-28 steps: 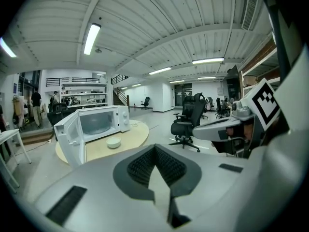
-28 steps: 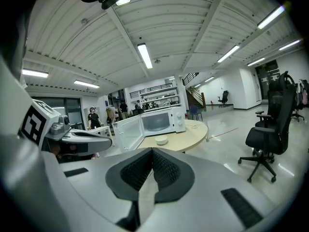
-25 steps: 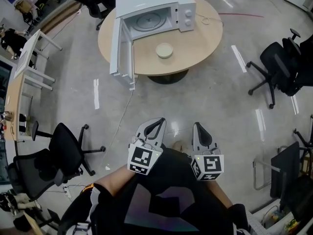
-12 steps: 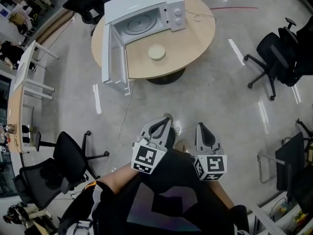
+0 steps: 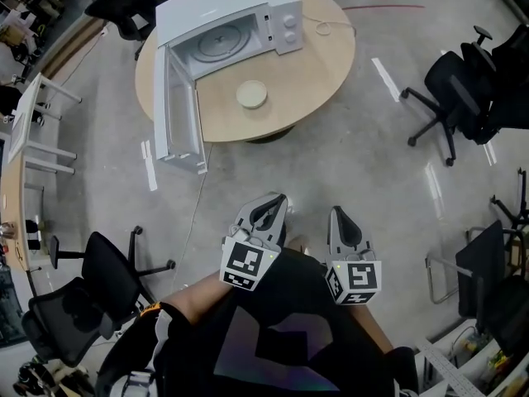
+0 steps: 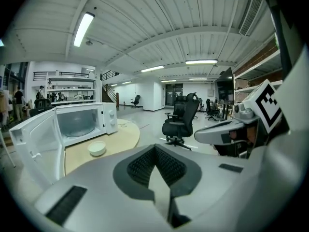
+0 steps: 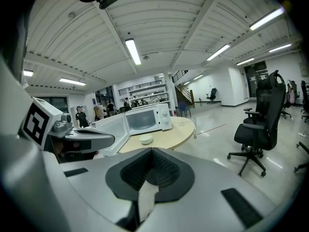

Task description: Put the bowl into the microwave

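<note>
A small cream bowl point(image 5: 251, 94) sits on the round wooden table point(image 5: 322, 56), just in front of a white microwave point(image 5: 223, 19) whose door point(image 5: 178, 114) hangs wide open to the left. In the left gripper view the bowl point(image 6: 97, 148) and microwave point(image 6: 79, 122) lie far ahead at the left; in the right gripper view the bowl point(image 7: 146, 139) shows small before the microwave point(image 7: 145, 119). My left gripper point(image 5: 271, 208) and right gripper point(image 5: 340, 215) are held close to my body, well short of the table. Both are shut with nothing between the jaws.
Black office chairs stand around: one at the right point(image 5: 450, 98), one at the lower left point(image 5: 111, 267), another behind the table point(image 5: 124, 7). A cable point(image 5: 198, 197) trails from the table down to the floor. A desk point(image 5: 25, 139) lines the left side.
The table, microwave and bowl have shifted left and slightly down in the head view as I moved. Both grippers keep their place near my body, still shut.
</note>
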